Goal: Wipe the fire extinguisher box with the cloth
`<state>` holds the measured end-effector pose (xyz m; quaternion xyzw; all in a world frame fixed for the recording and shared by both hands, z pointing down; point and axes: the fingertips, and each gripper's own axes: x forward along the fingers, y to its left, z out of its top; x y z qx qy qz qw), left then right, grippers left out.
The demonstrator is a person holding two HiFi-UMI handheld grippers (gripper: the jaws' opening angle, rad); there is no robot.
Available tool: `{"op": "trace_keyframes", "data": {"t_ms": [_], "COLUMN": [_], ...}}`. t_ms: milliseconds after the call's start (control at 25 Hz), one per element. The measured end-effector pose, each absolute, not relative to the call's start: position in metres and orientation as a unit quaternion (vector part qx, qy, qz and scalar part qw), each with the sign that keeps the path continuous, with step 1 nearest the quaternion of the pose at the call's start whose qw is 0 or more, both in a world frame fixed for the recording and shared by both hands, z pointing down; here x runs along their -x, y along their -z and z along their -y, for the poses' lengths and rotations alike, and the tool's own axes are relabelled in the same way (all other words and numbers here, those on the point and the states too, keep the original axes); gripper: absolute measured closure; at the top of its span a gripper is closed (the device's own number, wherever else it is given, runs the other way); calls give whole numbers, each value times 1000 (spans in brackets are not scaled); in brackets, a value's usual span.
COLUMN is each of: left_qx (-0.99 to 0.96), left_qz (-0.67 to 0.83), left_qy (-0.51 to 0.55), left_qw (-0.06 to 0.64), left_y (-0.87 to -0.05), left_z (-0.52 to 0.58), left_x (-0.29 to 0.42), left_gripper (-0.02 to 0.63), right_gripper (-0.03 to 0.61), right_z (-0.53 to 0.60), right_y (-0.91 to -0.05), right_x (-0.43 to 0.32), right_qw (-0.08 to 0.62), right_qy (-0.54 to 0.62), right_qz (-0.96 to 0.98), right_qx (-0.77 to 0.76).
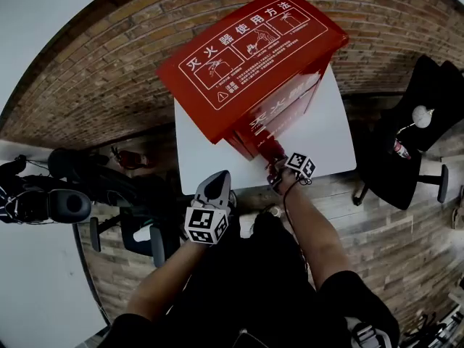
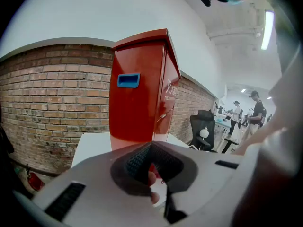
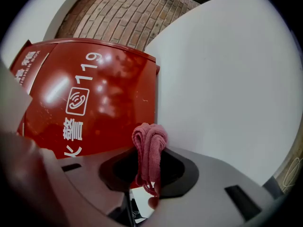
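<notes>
Fingers (image 2: 134,163) of left gripper (image 2: 150,146) pressed together, empty, facing tall red metal fire extinguisher box (image 2: 139,93) with blue handle recess (image 2: 128,80) on white table (image 2: 90,148). Jaws of right gripper (image 3: 150,157) clamp bunched pink knitted cloth (image 3: 149,138) near box front printed "119", "警". Head view: lid reads "灭火器使用方法"; cloth at box's lower front, left gripper apart from box.

The glossy red fire extinguisher box (image 1: 250,56) stands upright toward the white worktop's (image 1: 333,136) far edge. It has white diagrams on its sloped lid and "119" on its front. The pink knitted cloth (image 3: 149,143), bunched in the right tongs (image 3: 142,171), seemingly touches the front's lower part.
</notes>
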<state>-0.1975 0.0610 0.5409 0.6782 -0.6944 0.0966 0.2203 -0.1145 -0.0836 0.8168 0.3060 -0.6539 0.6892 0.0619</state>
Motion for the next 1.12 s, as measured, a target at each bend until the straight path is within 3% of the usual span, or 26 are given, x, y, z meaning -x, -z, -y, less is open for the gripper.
{"op": "trace_keyframes", "data": {"t_ms": [1120], "left_qx": [-695], "left_qz": [680], "left_qy": [-80], "left_qw": [221], "left_y": [-538], "left_z": [-54], "left_x": [188], "left_gripper": [584], "right_gripper": [471], "right_z": [78], "right_y": [-718], "right_x": [120], "right_qw": [-8], "right_qy": [-706], "right_qz": [661], "right_qx": [-253]}}
